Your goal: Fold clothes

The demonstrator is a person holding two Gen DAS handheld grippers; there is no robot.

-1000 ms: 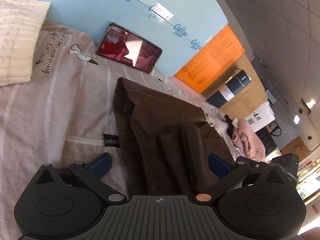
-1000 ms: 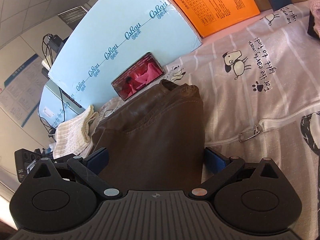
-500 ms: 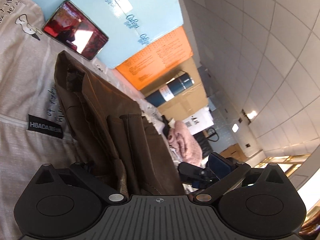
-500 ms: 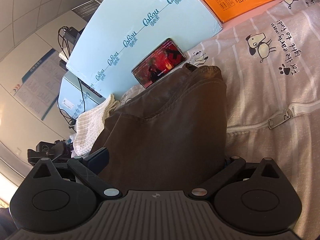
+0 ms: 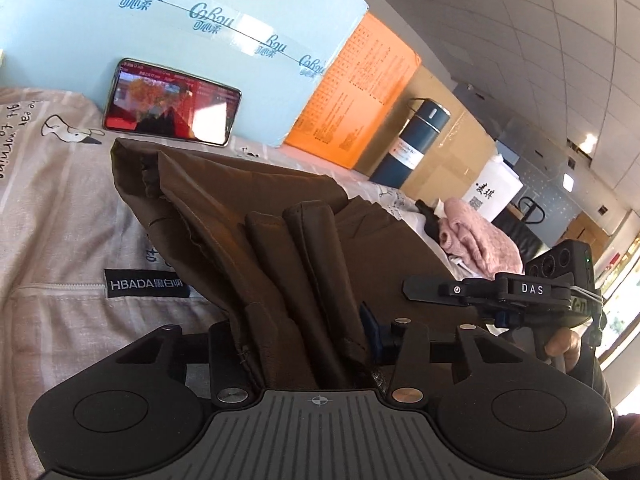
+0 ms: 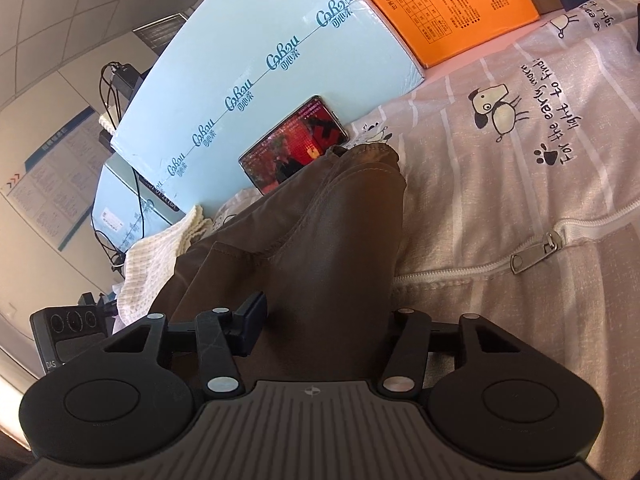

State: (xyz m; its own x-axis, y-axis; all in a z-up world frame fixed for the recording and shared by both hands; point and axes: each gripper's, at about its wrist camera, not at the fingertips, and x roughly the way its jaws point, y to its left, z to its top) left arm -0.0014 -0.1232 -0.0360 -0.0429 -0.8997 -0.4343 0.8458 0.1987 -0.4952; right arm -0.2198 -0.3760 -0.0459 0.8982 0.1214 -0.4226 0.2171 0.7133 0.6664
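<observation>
Left wrist view: left gripper clamped on near hem of brown trousers; right gripper pinching same end. Trousers on bedcover, long axis running fwd from both grippers toward phone. Both equally near.

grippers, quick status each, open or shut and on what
Left gripper: shut on the brown garment.
Right gripper: shut on the same brown garment.
</observation>
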